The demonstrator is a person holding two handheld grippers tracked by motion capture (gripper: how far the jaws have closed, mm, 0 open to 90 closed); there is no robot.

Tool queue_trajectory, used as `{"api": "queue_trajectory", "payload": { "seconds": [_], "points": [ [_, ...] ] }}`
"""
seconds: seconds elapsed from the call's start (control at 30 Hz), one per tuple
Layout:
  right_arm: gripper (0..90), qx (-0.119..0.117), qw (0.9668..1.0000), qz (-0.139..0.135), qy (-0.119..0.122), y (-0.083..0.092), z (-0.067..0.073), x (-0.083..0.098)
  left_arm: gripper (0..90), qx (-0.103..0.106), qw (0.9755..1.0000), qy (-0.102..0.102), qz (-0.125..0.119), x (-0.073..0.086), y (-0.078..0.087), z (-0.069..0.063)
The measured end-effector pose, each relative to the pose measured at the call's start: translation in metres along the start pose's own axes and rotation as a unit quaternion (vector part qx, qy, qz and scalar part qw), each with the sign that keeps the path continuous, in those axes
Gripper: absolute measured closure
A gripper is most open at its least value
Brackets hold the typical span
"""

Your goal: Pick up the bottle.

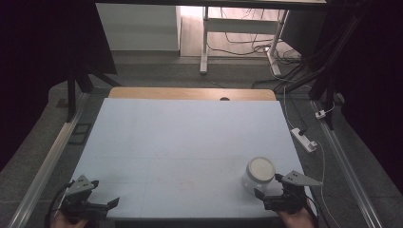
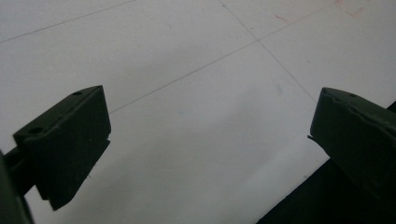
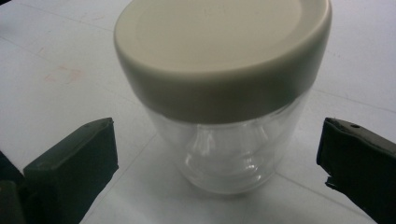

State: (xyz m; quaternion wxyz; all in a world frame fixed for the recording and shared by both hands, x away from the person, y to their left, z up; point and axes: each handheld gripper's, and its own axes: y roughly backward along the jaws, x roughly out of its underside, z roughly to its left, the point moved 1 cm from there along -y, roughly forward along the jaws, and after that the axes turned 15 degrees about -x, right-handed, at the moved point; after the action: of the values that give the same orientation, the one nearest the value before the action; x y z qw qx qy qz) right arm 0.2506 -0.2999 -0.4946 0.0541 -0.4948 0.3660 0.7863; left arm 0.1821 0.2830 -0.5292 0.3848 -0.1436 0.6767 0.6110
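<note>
A clear glass jar [image 1: 258, 176] with a cream lid [image 3: 219, 51] stands upright on the white table [image 1: 180, 142], near its front right corner. My right gripper [image 1: 268, 187] is open just in front of the jar, its jaws spread wider than the jar [image 3: 229, 154] and apart from it. The jar looks empty through its glass. My left gripper [image 1: 105, 194] is open at the table's front left edge, with bare white tabletop [image 2: 201, 121] between its jaws.
A wooden strip [image 1: 190, 93] runs along the table's far edge. A white power strip [image 1: 304, 139] and cables lie on the floor to the right. Metal rails [image 1: 47, 161] flank the table. Desk legs [image 1: 204, 42] stand behind.
</note>
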Motion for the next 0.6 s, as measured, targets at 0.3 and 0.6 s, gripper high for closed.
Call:
{"api": "queue_trajectory", "payload": {
  "seconds": [0.3,0.6],
  "points": [
    [0.0,-0.017,0.9997,0.009,0.016,-0.013,-0.009,-0.004,0.0,0.0,1.0,0.001,0.001,0.0,-0.001,0.0],
    [0.0,-0.025,0.9994,0.009,0.024,-0.027,-0.015,-0.006,0.0,0.0,1.0,0.001,0.003,0.0,-0.001,0.0]
  ]
}}
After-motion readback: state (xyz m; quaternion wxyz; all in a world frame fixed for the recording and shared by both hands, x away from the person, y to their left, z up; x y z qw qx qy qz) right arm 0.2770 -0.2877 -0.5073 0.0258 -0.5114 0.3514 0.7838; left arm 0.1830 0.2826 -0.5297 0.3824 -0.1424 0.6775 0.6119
